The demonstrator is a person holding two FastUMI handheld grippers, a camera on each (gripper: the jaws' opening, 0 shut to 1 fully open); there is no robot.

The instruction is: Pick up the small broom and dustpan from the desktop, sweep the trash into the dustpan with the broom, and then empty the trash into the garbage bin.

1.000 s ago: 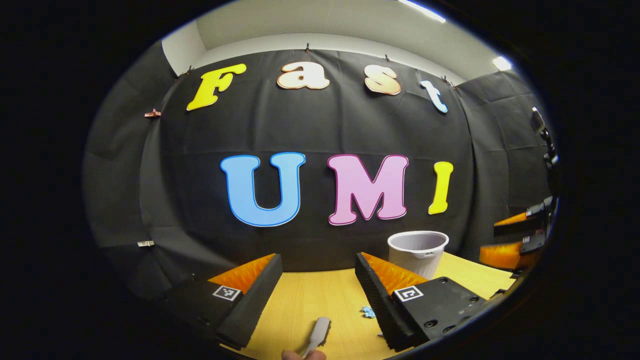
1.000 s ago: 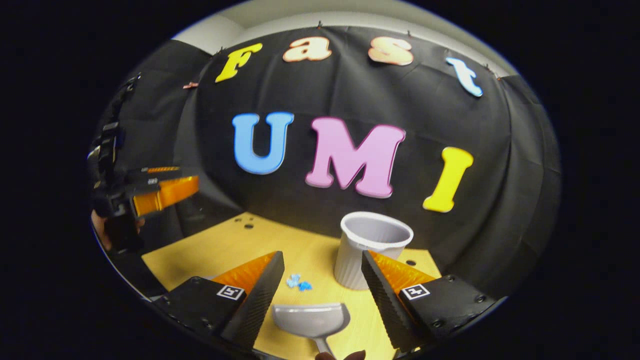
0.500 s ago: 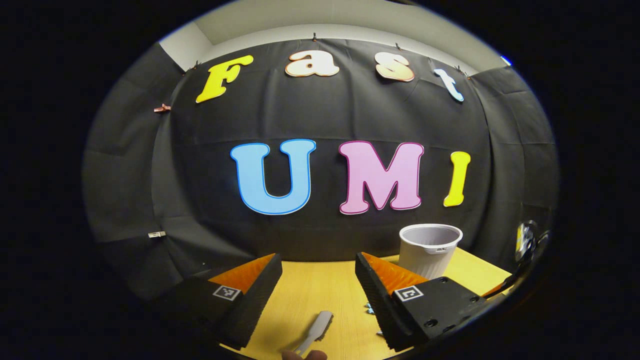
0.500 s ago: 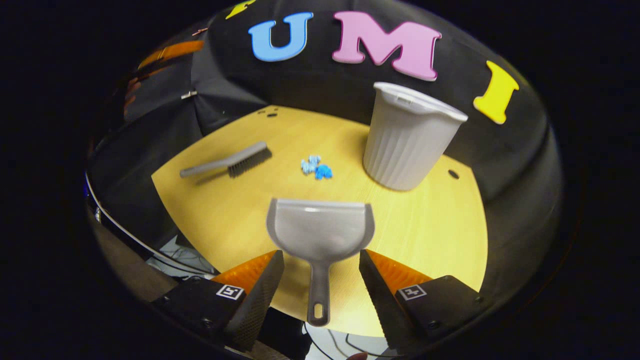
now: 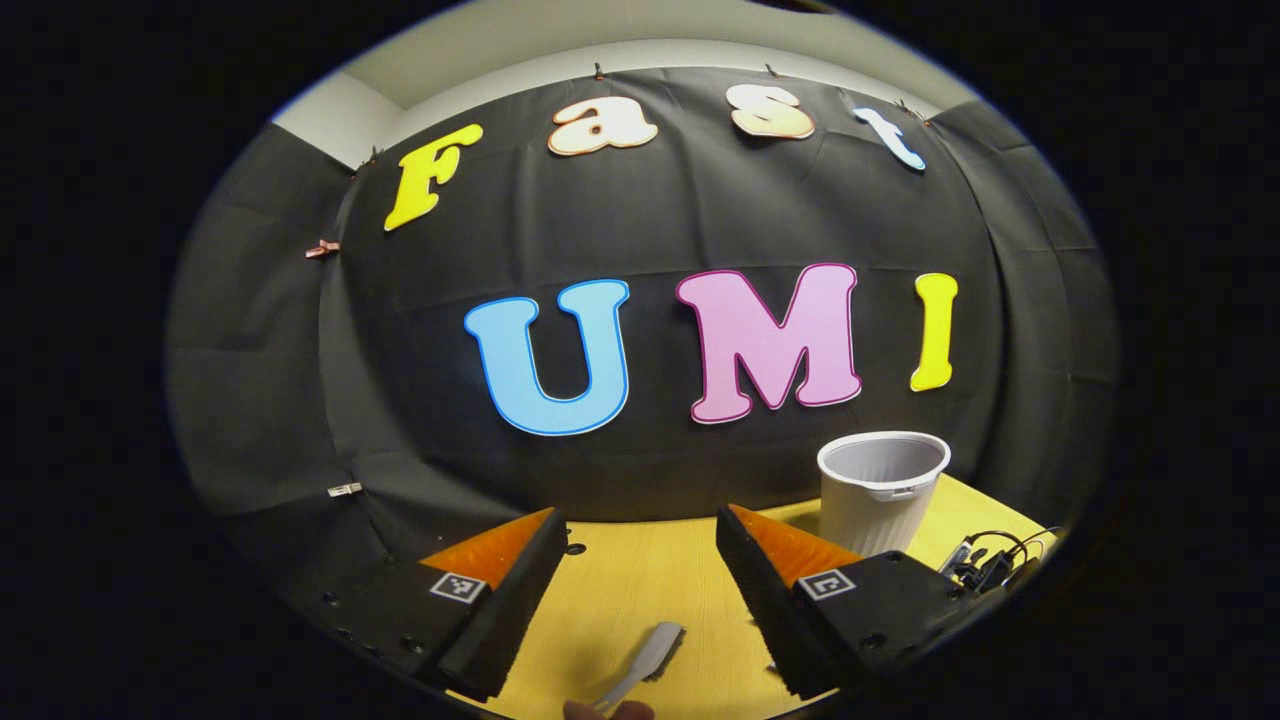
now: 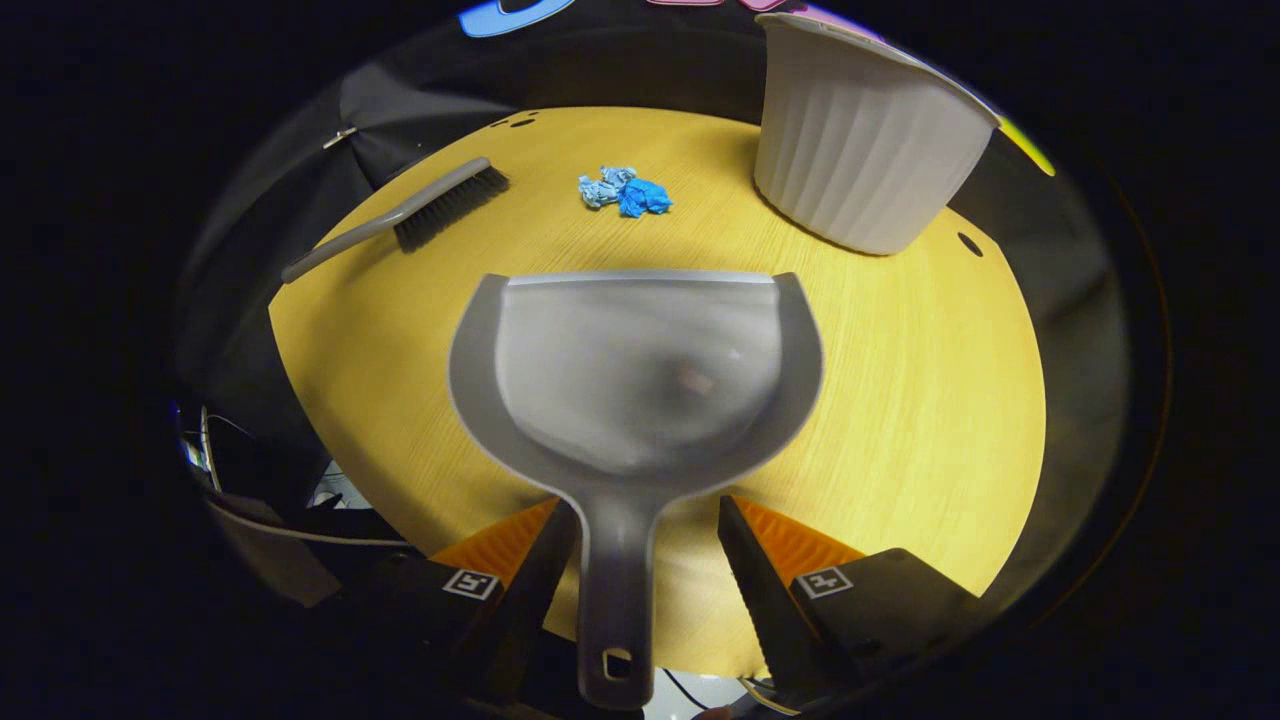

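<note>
In the left gripper view, our left gripper [image 5: 640, 560] hangs jaws apart and empty, the broom [image 5: 650, 655] on the bench [image 5: 620, 590] at six o'clock, the garbage bin [image 5: 882, 490] at three.

In the right gripper view, our right gripper [image 6: 645, 545] straddles the dustpan [image 6: 635, 375] handle, jaws wide, not gripping. Closing off-centre could twist the pan. Trash [image 6: 625, 192] sits at twelve on smooth yellow wood; cables [image 6: 260, 500] hang off the edge at eight.
</note>
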